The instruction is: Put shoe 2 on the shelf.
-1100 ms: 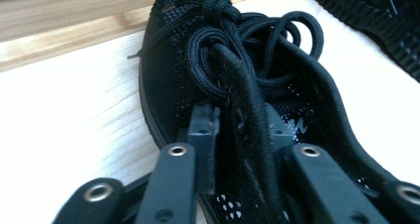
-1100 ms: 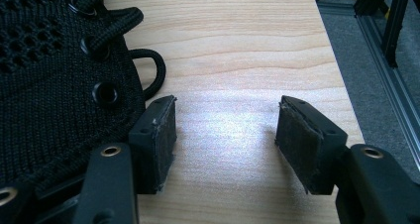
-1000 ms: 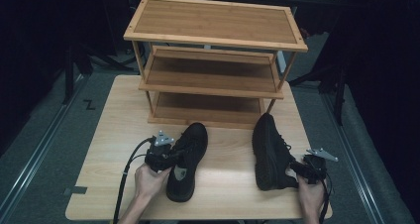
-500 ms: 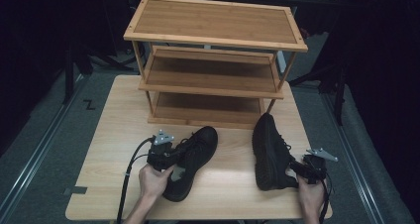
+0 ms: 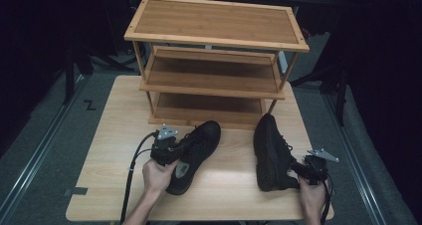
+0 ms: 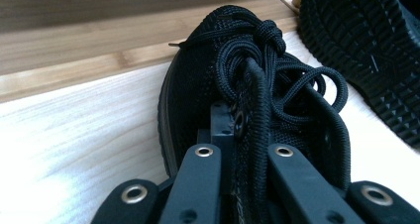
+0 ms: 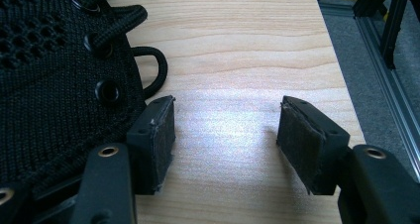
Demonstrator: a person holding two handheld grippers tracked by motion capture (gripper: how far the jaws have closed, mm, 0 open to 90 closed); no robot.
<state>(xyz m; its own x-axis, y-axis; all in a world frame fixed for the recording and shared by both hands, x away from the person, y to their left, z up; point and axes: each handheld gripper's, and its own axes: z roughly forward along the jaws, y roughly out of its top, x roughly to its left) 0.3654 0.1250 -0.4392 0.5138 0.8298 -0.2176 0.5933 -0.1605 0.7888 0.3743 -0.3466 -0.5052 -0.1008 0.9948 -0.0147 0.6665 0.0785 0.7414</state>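
The bench (image 5: pixel 114 135) in front of you carries one three-tier bamboo shoe rack (image 5: pixel 214 60), standing toward the far edge with its long side running along that edge. Its three shelves are bare.

Two black knit sneakers lie on the near half of the bench. The left sneaker (image 5: pixel 196 153) sits sole down near the middle. Its long axis runs on a slant, with the toe toward the rack's bottom shelf and to the right and the heel toward the near edge by your left hand (image 5: pixel 157 177). The right sneaker (image 5: pixel 268 150) lies tipped on its side near the right edge, its ridged sole turned toward the left sneaker. Its long axis runs nearly straight from near edge to far, with one end almost at the rack's right foot.

You hold two tongs, one per hand. Your left tongs (image 6: pixel 240 154) are clamped down on the left sneaker's laced tongue, and the knotted laces bunch up just beyond the pads. Your right tongs (image 7: pixel 225 130) stand wide apart over bare wood, gripping nothing. One pad (image 7: pixel 161 135) rests right beside the right sneaker's eyelet edge.
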